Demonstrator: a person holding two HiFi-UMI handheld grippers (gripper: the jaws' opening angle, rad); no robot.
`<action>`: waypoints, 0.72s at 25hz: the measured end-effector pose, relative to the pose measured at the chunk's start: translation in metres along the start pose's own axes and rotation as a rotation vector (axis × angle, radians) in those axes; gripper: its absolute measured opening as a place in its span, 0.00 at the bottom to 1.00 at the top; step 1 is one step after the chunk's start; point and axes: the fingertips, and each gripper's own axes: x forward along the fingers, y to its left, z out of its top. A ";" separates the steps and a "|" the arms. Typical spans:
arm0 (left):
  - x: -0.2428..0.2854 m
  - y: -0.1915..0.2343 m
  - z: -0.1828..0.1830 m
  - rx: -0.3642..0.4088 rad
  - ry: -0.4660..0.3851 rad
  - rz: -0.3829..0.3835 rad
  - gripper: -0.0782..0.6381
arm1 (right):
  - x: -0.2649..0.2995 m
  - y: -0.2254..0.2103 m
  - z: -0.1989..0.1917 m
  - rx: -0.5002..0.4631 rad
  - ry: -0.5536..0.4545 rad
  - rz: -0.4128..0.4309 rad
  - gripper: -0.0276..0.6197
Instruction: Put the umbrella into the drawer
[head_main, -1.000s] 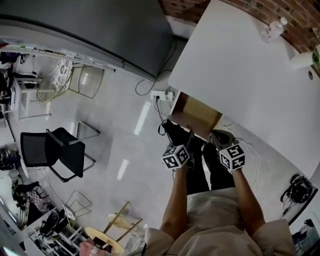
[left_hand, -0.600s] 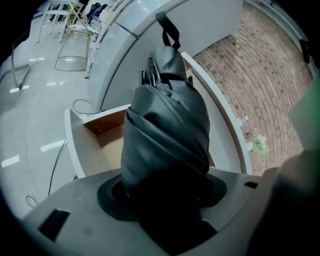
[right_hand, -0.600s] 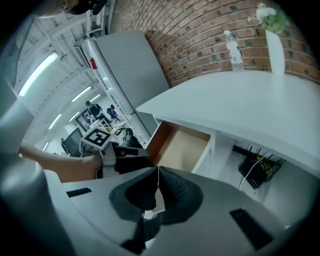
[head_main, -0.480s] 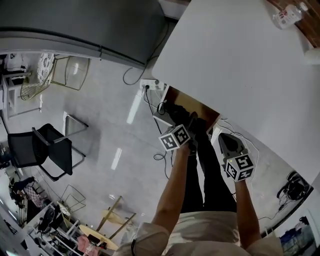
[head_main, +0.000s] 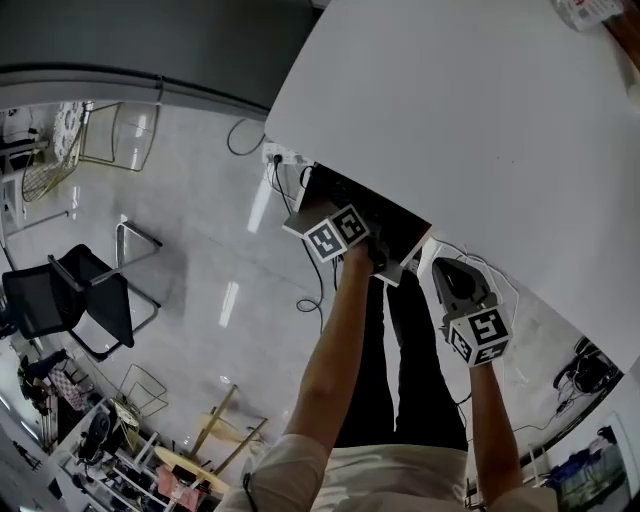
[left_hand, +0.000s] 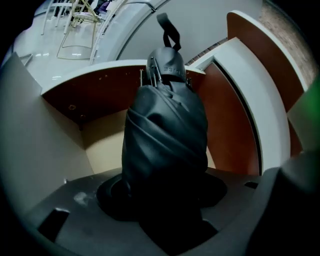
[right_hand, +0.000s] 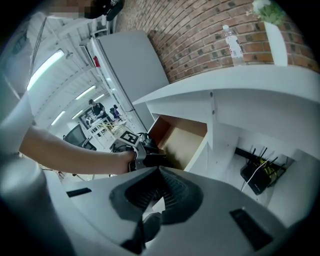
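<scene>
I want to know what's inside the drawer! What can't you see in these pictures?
- Inside of the drawer, left gripper view: the umbrella blocks most of the floor.
- Umbrella, head view: mostly hidden behind the left gripper.
- Bottle label, right gripper view: too small to read.

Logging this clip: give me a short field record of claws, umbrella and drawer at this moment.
Left claw: shut on the umbrella
Umbrella: black, folded, strap end pointing into the drawer
Drawer: open, under the white desk
Right claw: shut, empty, back from the drawer
Task state: umbrella not yet released
</scene>
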 end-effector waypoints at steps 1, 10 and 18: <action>0.004 0.003 -0.004 -0.003 0.011 0.002 0.47 | -0.003 -0.003 -0.002 0.010 -0.003 -0.013 0.15; 0.023 0.032 -0.012 -0.035 0.041 0.149 0.47 | -0.021 -0.020 0.000 0.072 -0.041 -0.067 0.15; 0.016 0.033 -0.012 -0.032 -0.002 0.227 0.49 | -0.021 -0.022 -0.009 0.059 -0.025 -0.046 0.15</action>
